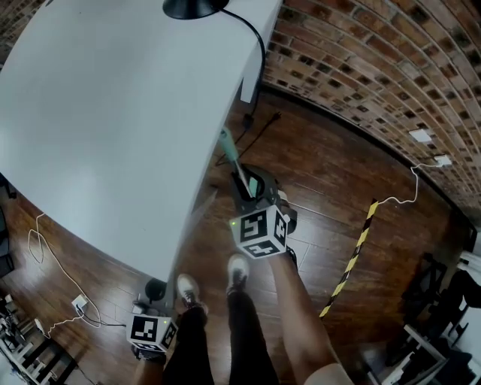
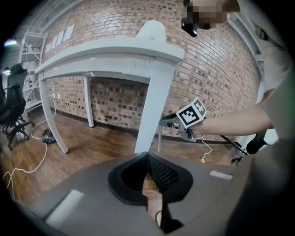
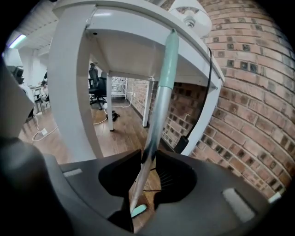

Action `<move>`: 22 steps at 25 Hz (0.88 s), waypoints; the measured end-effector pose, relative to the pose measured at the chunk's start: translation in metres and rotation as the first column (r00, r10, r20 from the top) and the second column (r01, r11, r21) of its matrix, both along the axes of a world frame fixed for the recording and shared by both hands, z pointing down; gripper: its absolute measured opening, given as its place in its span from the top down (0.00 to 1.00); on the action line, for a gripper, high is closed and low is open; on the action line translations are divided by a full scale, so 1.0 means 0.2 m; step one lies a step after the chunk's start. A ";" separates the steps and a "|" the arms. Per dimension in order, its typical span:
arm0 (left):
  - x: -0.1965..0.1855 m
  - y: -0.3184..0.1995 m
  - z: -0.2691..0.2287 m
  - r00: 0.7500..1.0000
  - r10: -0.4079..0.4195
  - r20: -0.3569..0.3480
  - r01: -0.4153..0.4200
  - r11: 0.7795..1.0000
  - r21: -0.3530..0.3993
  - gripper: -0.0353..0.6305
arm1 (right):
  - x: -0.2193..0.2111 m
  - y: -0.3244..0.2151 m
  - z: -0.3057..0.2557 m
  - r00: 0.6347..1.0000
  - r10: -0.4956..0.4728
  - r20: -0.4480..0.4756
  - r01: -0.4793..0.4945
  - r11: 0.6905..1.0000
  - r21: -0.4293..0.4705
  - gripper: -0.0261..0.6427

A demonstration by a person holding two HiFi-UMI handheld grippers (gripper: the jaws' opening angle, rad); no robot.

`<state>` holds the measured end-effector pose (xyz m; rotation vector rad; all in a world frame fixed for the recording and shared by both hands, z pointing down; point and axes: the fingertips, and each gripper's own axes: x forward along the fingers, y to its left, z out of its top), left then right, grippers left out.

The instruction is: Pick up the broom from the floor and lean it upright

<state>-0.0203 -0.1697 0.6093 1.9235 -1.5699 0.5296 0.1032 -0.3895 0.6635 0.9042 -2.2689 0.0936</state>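
The broom [image 1: 234,162] stands nearly upright, its pale teal handle top resting against the edge of the white table [image 1: 113,113]. My right gripper [image 1: 249,194] is shut on the handle partway down. In the right gripper view the handle [image 3: 159,97] runs up between the jaws to the table's underside [image 3: 133,46]; a teal lower part [image 3: 138,211] shows near the floor. My left gripper [image 1: 154,295] hangs low by the person's left foot, jaws shut and empty [image 2: 147,156]. From there I see the right gripper [image 2: 171,120] and the thin handle [image 2: 159,140] beside the table leg [image 2: 154,106].
A brick wall [image 1: 376,75] curves behind the table. A black lamp base [image 1: 192,6] and its cable sit on the tabletop's far edge. Yellow-black striped tape [image 1: 349,259] lies on the wooden floor at right. White cables [image 1: 45,256] trail at left. The person's shoes [image 1: 239,271] stand by the table.
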 end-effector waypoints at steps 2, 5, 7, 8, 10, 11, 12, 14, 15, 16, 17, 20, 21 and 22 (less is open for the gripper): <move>0.00 0.01 0.02 1.000 -0.004 -0.011 0.004 1.000 -0.013 0.94 | 0.00 0.01 0.01 0.998 -0.039 -0.042 0.041 0.998 0.048 0.78; -0.01 0.01 0.02 0.999 -0.025 -0.038 0.024 0.999 -0.023 0.95 | -0.01 0.02 0.02 0.995 -0.058 -0.080 0.064 0.995 0.080 0.73; -0.01 0.02 0.02 0.999 -0.023 -0.043 0.022 1.000 -0.021 0.94 | -0.01 0.01 0.02 0.996 -0.047 -0.074 0.053 0.996 0.077 0.72; -0.01 0.02 0.02 0.999 -0.021 -0.046 0.020 1.000 -0.022 0.95 | 0.00 0.00 0.02 0.997 -0.039 -0.067 0.044 0.996 0.073 0.71; -0.01 0.02 0.02 0.998 -0.021 -0.053 0.019 0.999 -0.025 0.94 | 0.00 -0.01 0.03 0.998 -0.023 -0.053 0.026 0.998 0.064 0.71; -0.01 0.02 0.02 0.998 -0.021 -0.055 0.019 0.999 -0.028 0.95 | 0.00 -0.01 0.03 0.999 -0.017 -0.050 0.020 0.998 0.060 0.71; -0.02 0.03 0.03 0.998 -0.020 -0.057 0.018 0.999 -0.031 0.94 | 0.00 -0.01 0.04 0.999 -0.013 -0.051 0.016 0.998 0.058 0.71; -0.03 0.04 0.05 0.998 -0.015 -0.056 0.013 0.999 -0.036 0.94 | 0.01 -0.02 0.05 0.999 -0.005 -0.053 0.008 0.998 0.057 0.71; -0.04 0.04 0.06 0.998 -0.015 -0.056 0.013 0.999 -0.037 0.94 | 0.01 -0.03 0.05 0.999 0.000 -0.049 0.003 0.998 0.056 0.71; -0.04 0.04 0.06 0.998 -0.015 -0.055 0.013 0.999 -0.038 0.94 | 0.01 -0.03 0.05 0.999 0.004 -0.045 -0.001 0.998 0.056 0.71; -0.05 0.04 0.05 0.998 -0.014 -0.053 0.012 0.999 -0.037 0.94 | 0.01 -0.04 0.05 0.999 0.006 -0.043 -0.003 0.998 0.055 0.72; -0.04 0.03 0.05 0.999 -0.003 -0.054 0.002 1.000 -0.029 0.94 | 0.01 -0.03 0.06 0.999 0.005 -0.042 -0.002 0.999 0.054 0.72; -0.03 0.02 0.04 0.998 -0.005 -0.057 0.003 1.000 -0.028 0.94 | 0.01 -0.03 0.06 0.999 0.005 -0.042 -0.003 0.999 0.051 0.72; -0.03 0.02 0.04 0.998 -0.005 -0.060 0.004 1.000 -0.028 0.94 | 0.01 -0.03 0.07 0.999 0.006 -0.041 -0.004 0.999 0.046 0.72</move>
